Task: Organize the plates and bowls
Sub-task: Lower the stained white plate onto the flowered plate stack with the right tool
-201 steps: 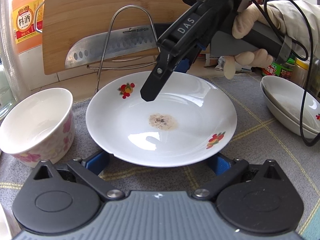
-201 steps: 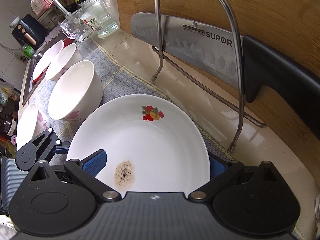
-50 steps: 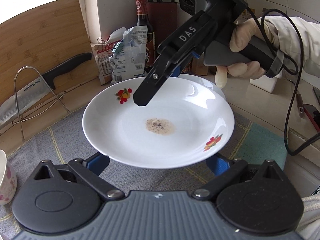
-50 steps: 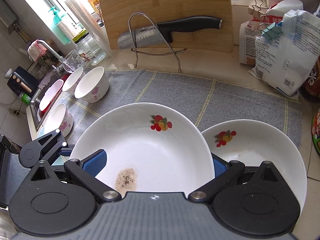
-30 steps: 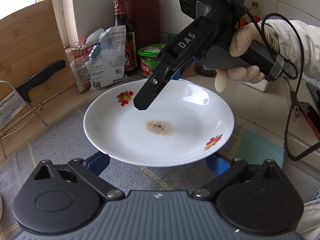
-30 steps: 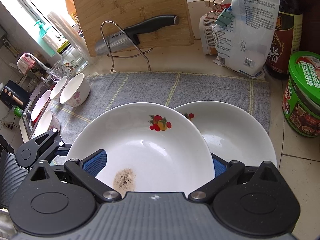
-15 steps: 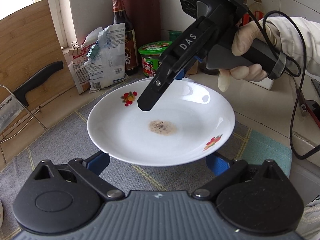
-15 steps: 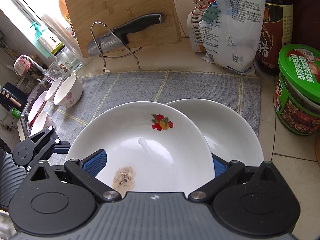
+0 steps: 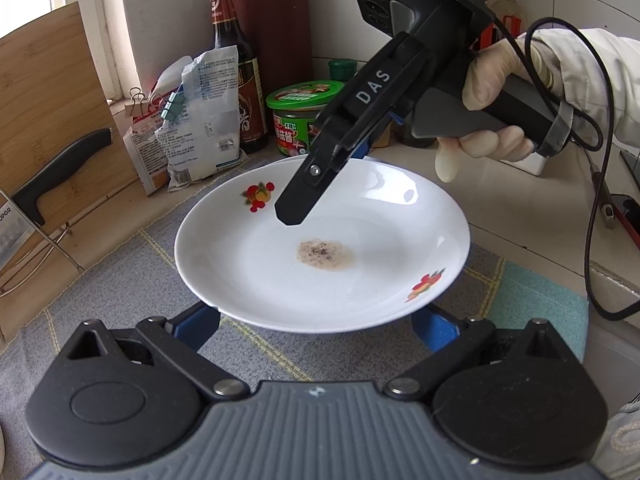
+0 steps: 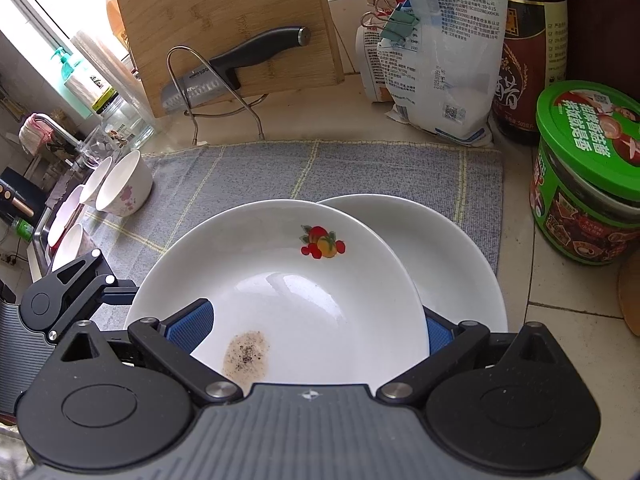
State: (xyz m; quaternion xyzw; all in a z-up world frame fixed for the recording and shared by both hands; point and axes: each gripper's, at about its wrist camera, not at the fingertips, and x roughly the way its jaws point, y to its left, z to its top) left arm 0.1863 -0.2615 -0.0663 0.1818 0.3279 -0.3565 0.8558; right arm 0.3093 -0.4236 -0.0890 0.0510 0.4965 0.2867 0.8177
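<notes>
Holding one white plate between them, both grippers are clamped on its rim from opposite sides: the left gripper has its blue pads under the near edge in its own view, and the right gripper grips the edge nearest its camera. The plate is shallow and glossy, with two small red-and-orange fruit prints near the rim and a brownish, speckled smear of residue near its middle. It sits just above a second white plate that lies on a grey checked mat, overlapping its left part; whether the two touch cannot be told.

Going left to right in the right wrist view: a few white bowls with pink flowers stand at the mat's far left edge, apparently empty, some cut off by the frame. Behind them a glass jar stands near a wooden cutting board, with a black-handled knife resting in a wire rack. Farther right are a clipped white bag, a dark sauce bottle and a green-lidded jar.

In the left wrist view, a gloved hand holds the right gripper's handle, a black cable looping from it. The second plate is almost wholly hidden there beneath the held one.
</notes>
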